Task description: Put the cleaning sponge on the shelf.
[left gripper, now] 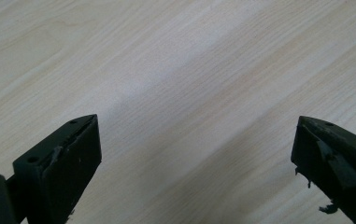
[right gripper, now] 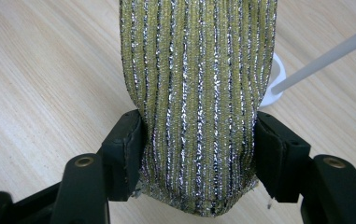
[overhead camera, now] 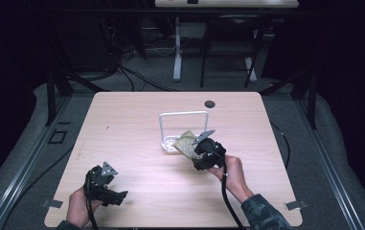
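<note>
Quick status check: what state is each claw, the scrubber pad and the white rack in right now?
Right claw: shut on the scrubber pad.
Scrubber pad: gold and silver striped, squeezed at its sides, held beside the rack.
Left claw: open, nothing between its jaws, over bare table.
White rack: upright on the table.

Wide bare table (overhead camera: 137,120) left of and behind the white rack (overhead camera: 184,115), open to passage. Rack's upright frame blocking the centre, sponge (overhead camera: 186,142) against its base. Open wood ahead of the left gripper (overhead camera: 104,184).
</note>
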